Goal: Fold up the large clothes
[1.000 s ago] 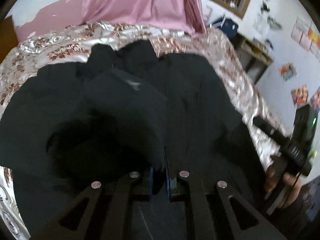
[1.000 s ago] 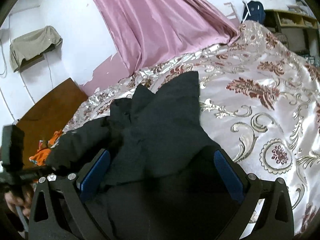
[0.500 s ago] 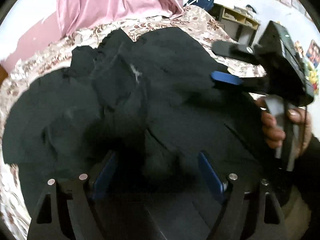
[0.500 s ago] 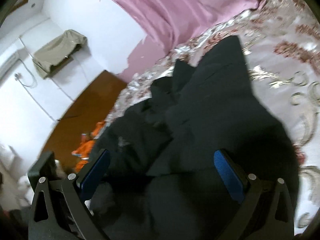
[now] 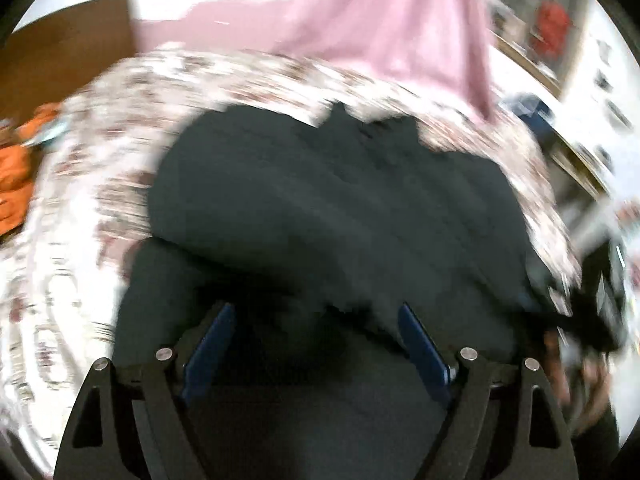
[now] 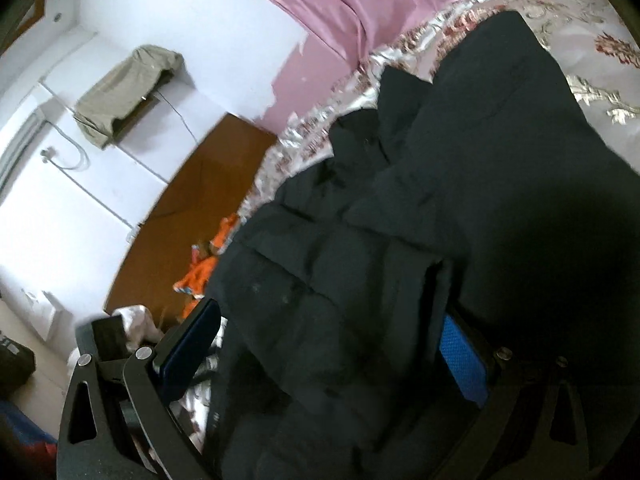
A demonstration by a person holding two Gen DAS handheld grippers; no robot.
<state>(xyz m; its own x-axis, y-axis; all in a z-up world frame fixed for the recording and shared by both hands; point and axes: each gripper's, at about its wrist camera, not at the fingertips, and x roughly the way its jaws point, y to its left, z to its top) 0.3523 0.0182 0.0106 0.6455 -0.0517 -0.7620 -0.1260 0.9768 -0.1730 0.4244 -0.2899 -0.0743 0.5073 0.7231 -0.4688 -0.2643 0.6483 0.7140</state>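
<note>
Black padded fabric of the bulky jacket [image 5: 340, 220] is left unclamped ahead of the wide-spread left gripper [image 5: 316, 344] and right gripper [image 6: 320, 344], so the loose fold could be undone by springing back.

Left claw [image 5: 316, 340] and right claw [image 6: 324, 344], jaws spread wide.

Both wrist views close, angled down; share black garment [image 5: 340, 208] [image 6: 460, 200], bedspread [image 5: 80, 208] [image 6: 600, 12].

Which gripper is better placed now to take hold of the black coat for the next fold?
Probably the right gripper: its open jaws already straddle a ridge of the black coat. The left gripper is open above flat fabric.
</note>
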